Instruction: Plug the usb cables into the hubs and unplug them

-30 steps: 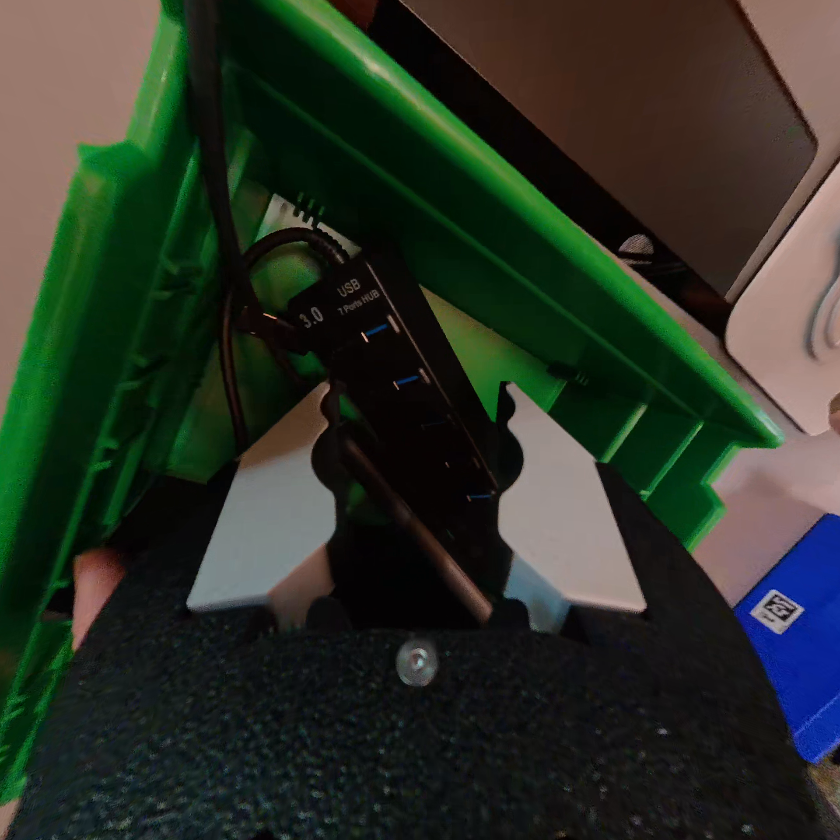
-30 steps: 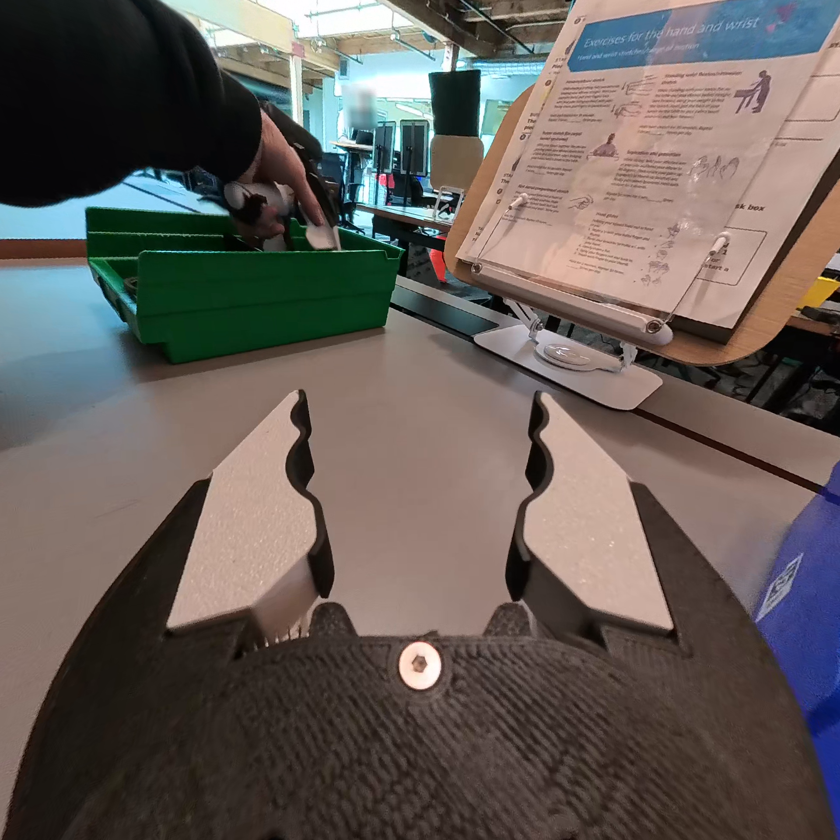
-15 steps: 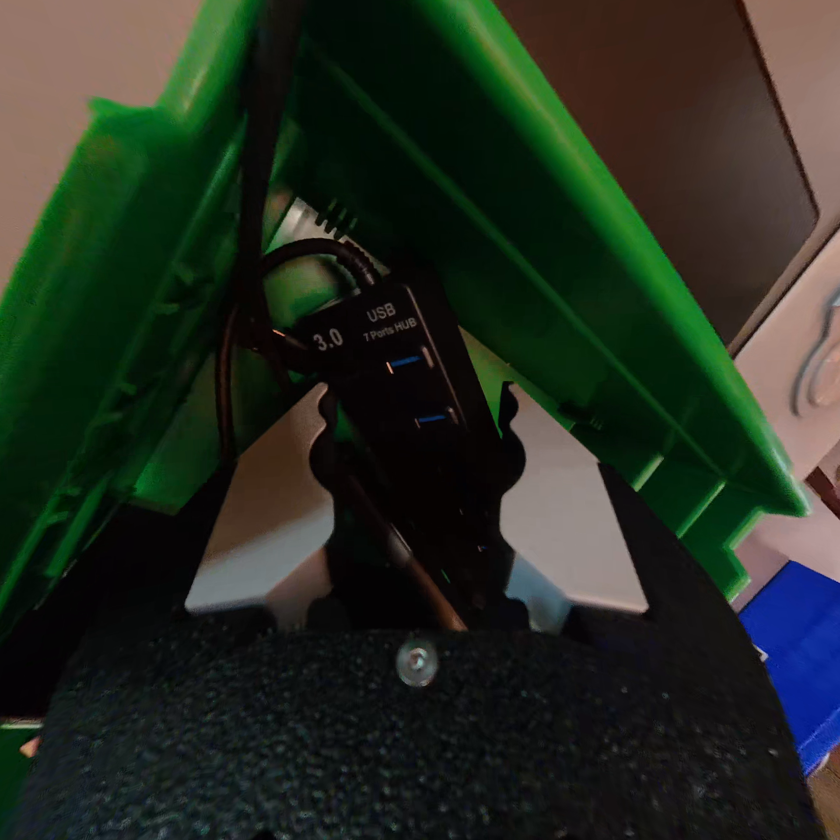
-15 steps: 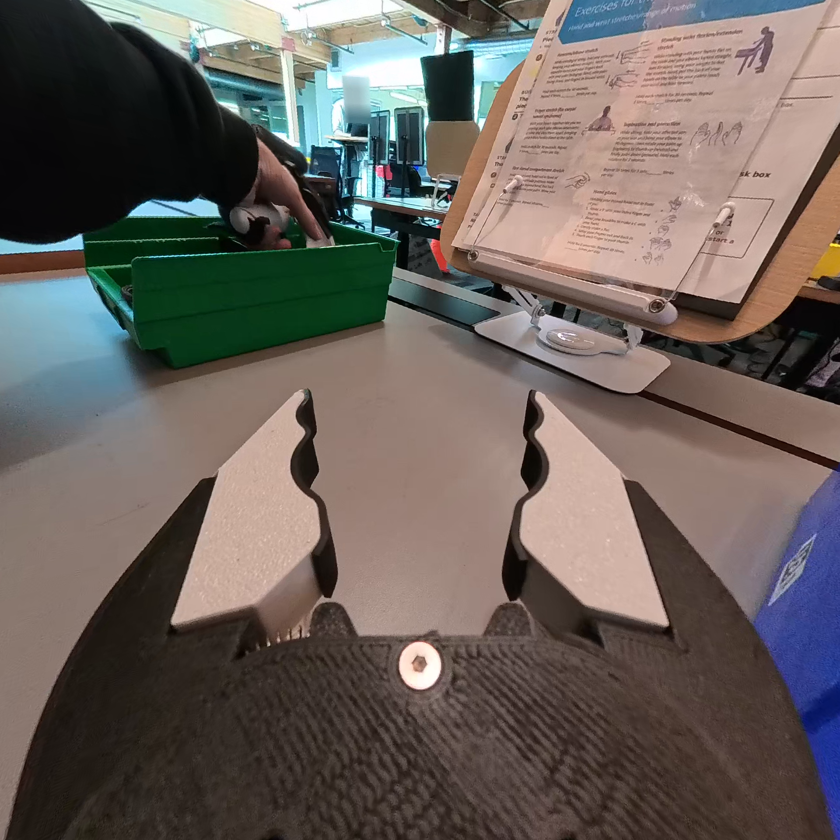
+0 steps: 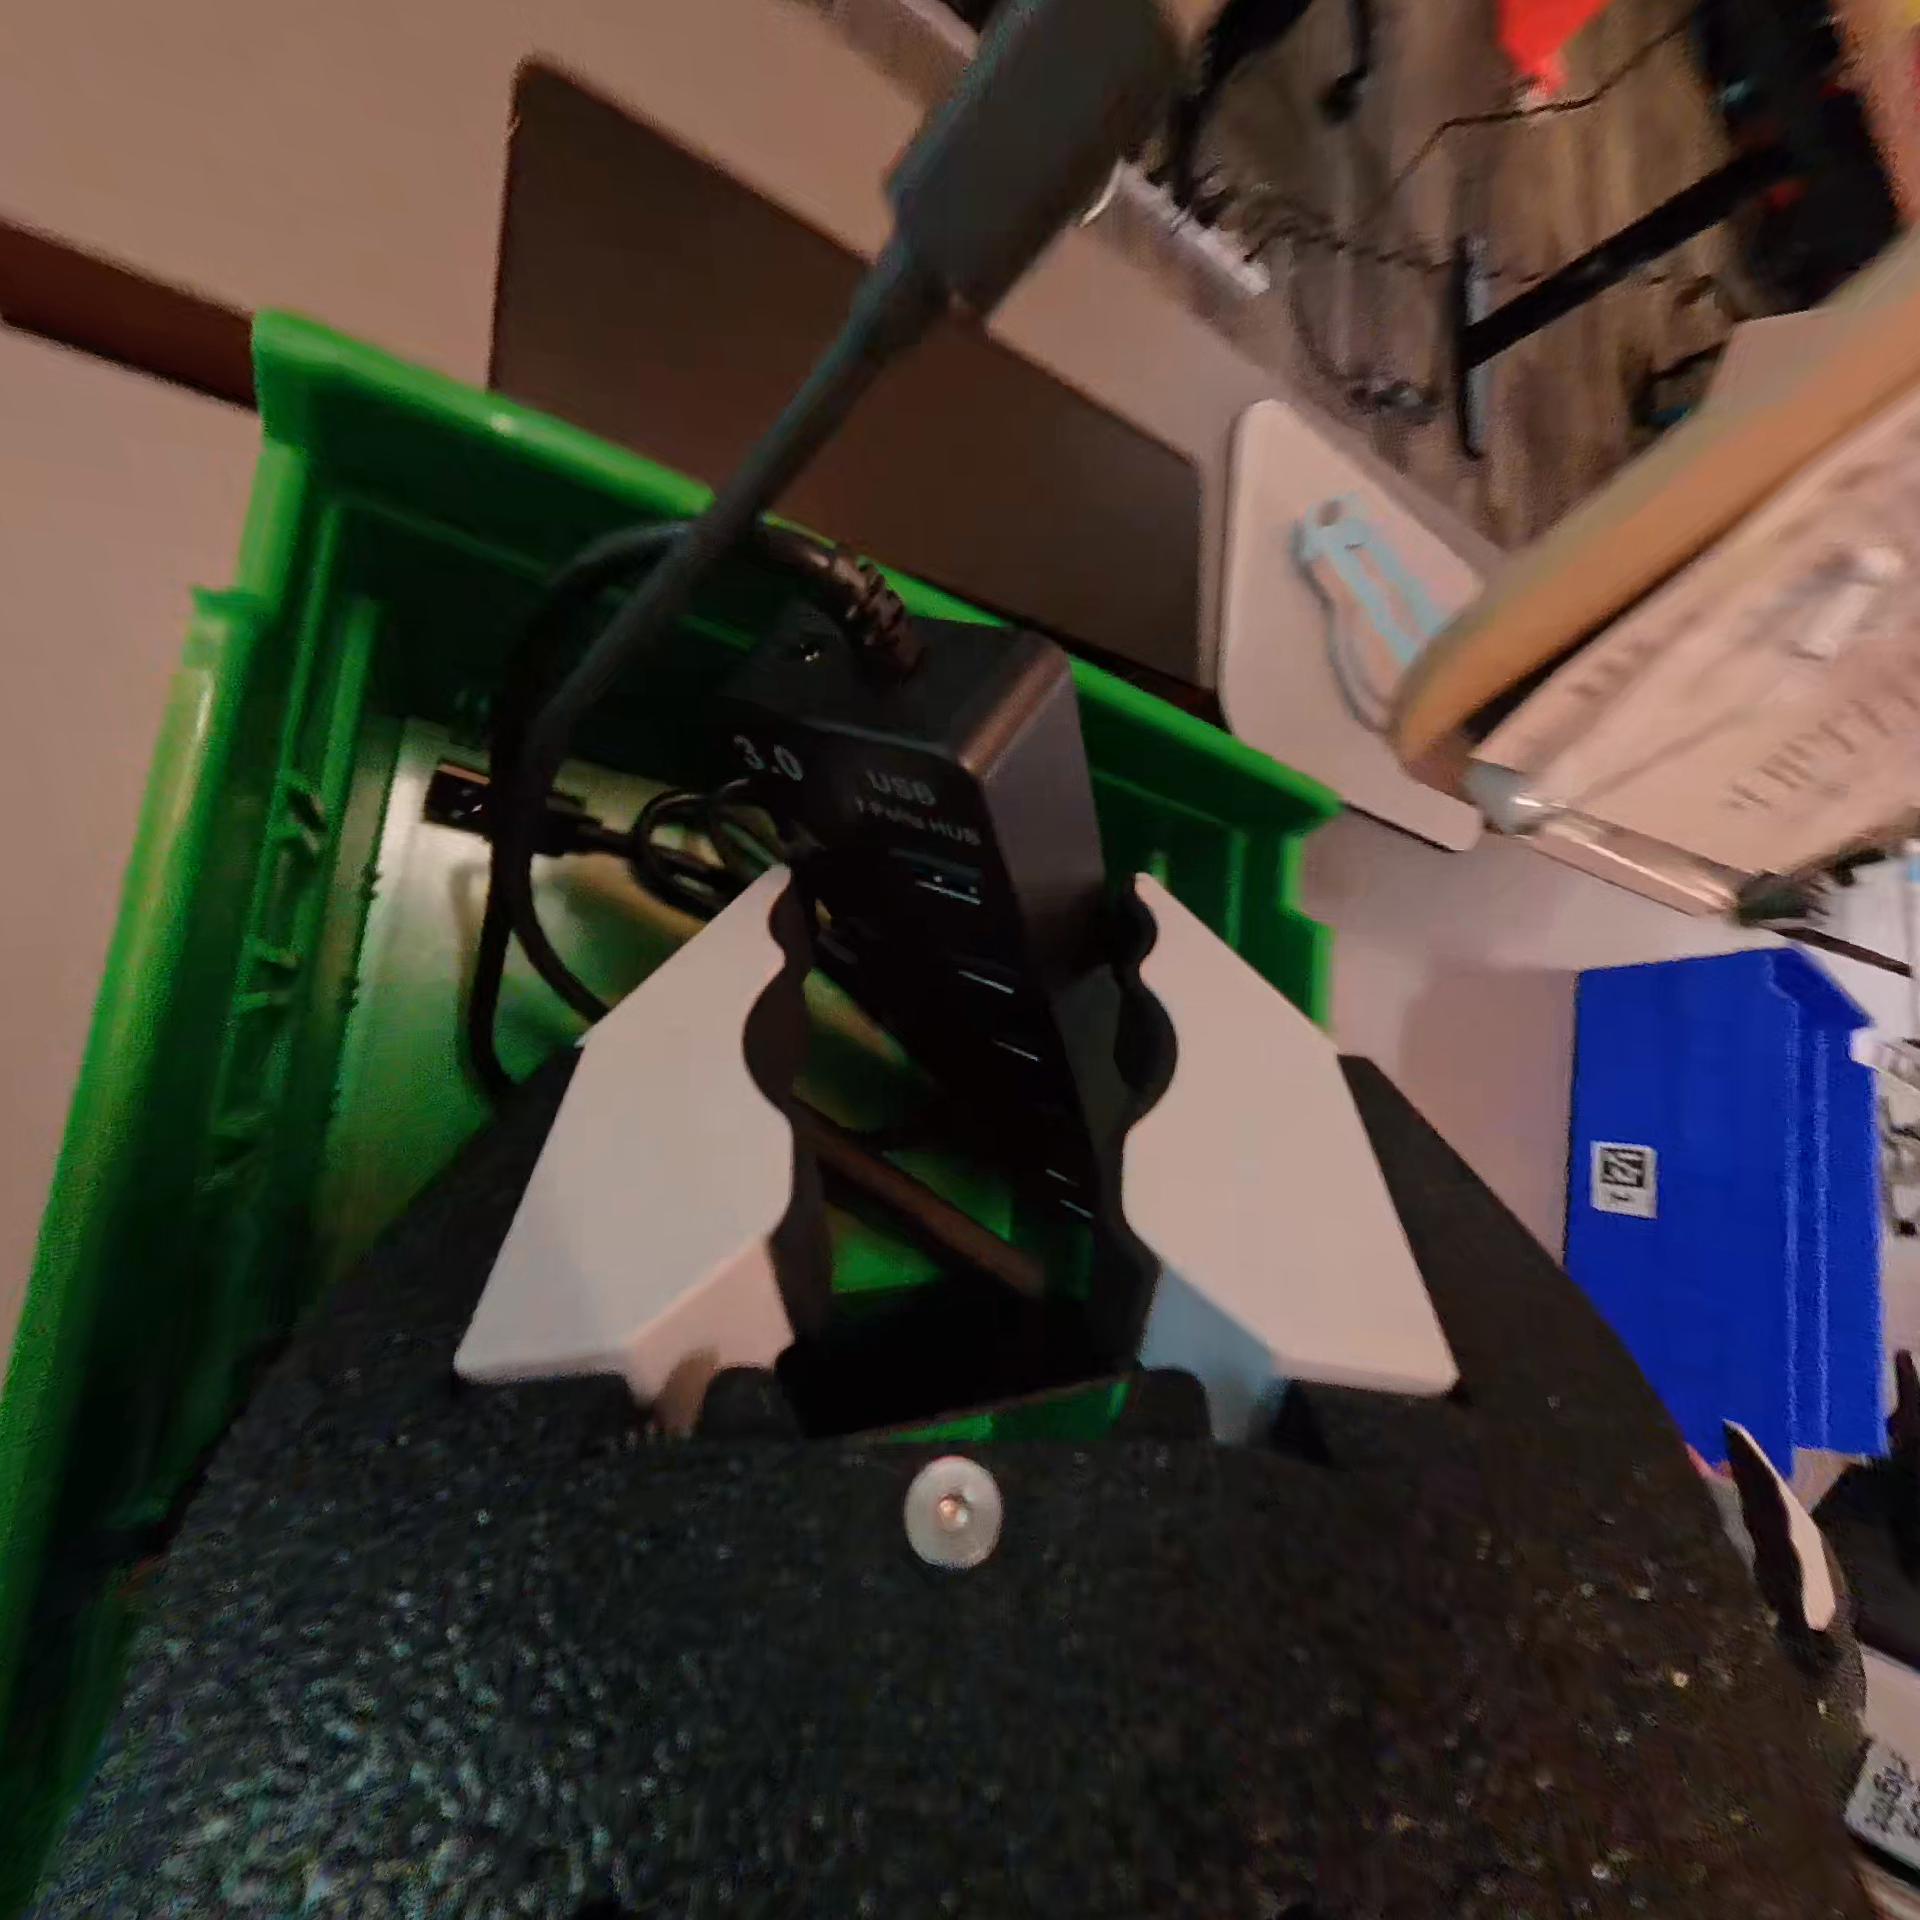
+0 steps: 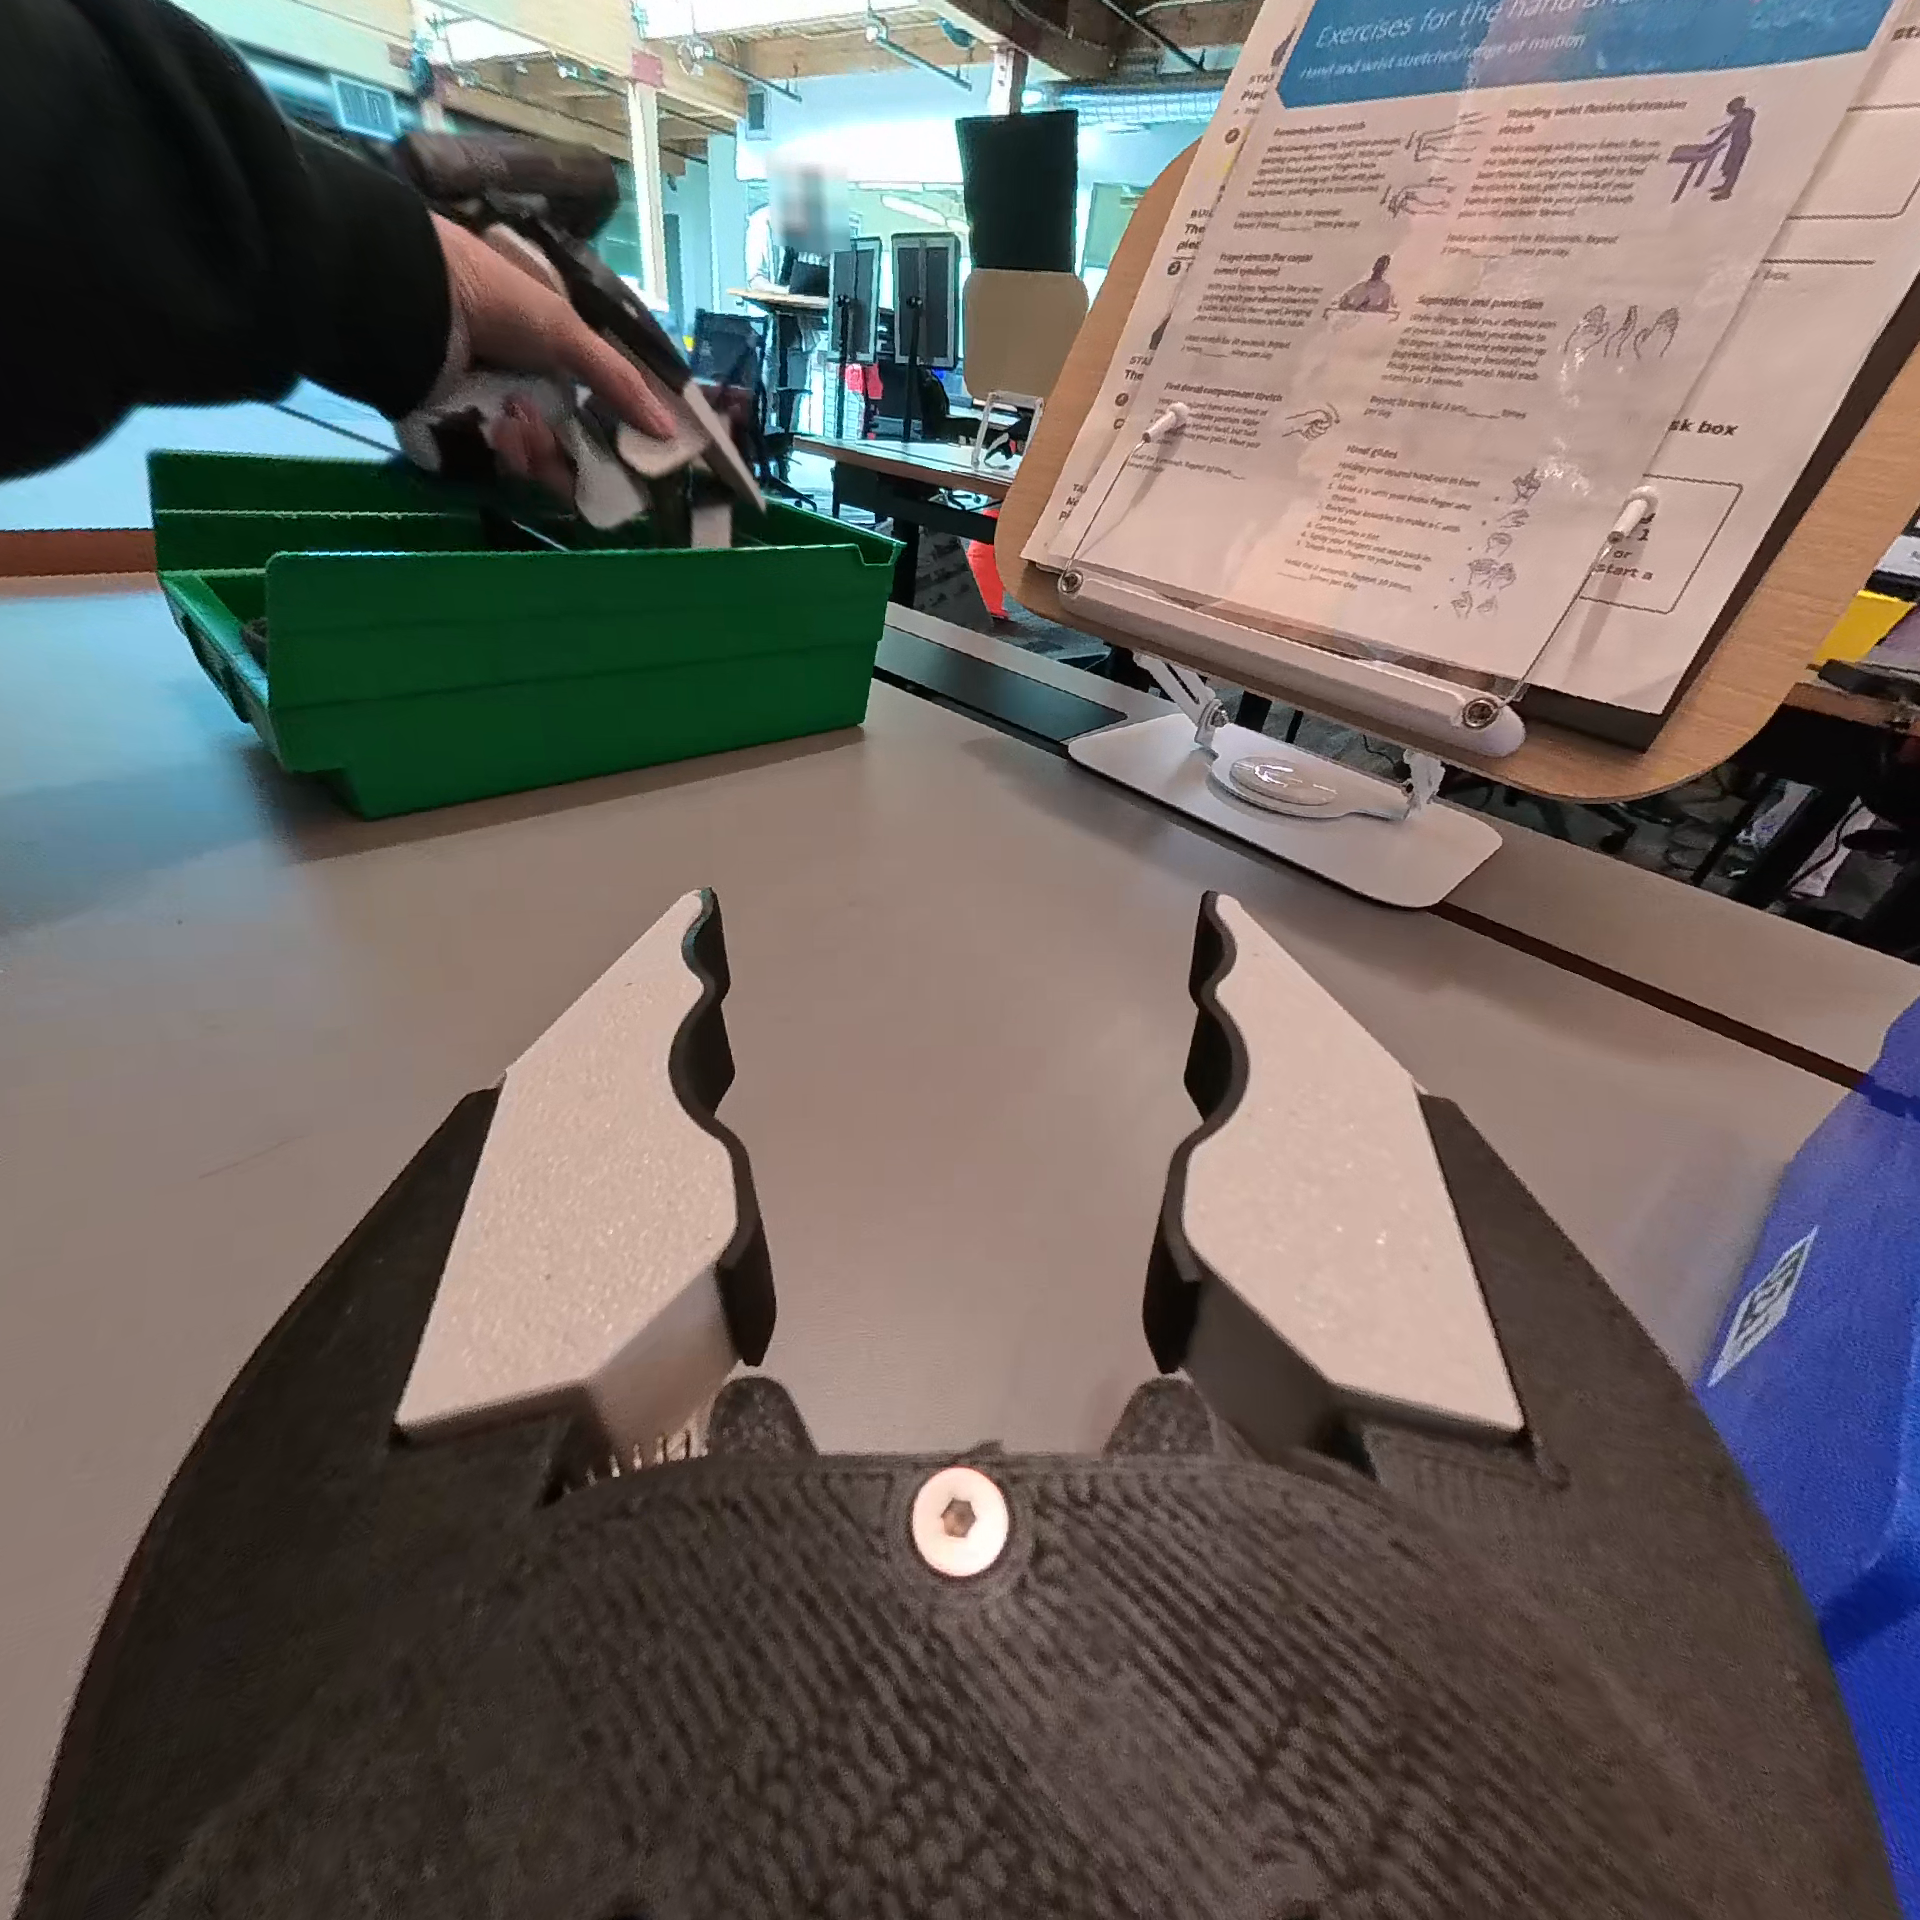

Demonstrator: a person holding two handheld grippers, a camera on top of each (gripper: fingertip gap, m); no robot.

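Right wrist view: grey tabletop (image 6: 935, 831) with the green bin (image 6: 561, 665) as the landmark, and a document stand (image 6: 1455, 436) off to its right. The right hand-held gripper (image 6: 956, 1039) sits nearer the camera than the bin, spread wide, empty. Above the bin, the left hand-held gripper (image 5: 956, 935) is clamped on the black USB hub (image 5: 966, 831), its cable (image 5: 520, 831) trailing into the bin.

hub (image 5: 966, 831): matt black plastic | bin (image 6: 561, 665): glossy green plastic
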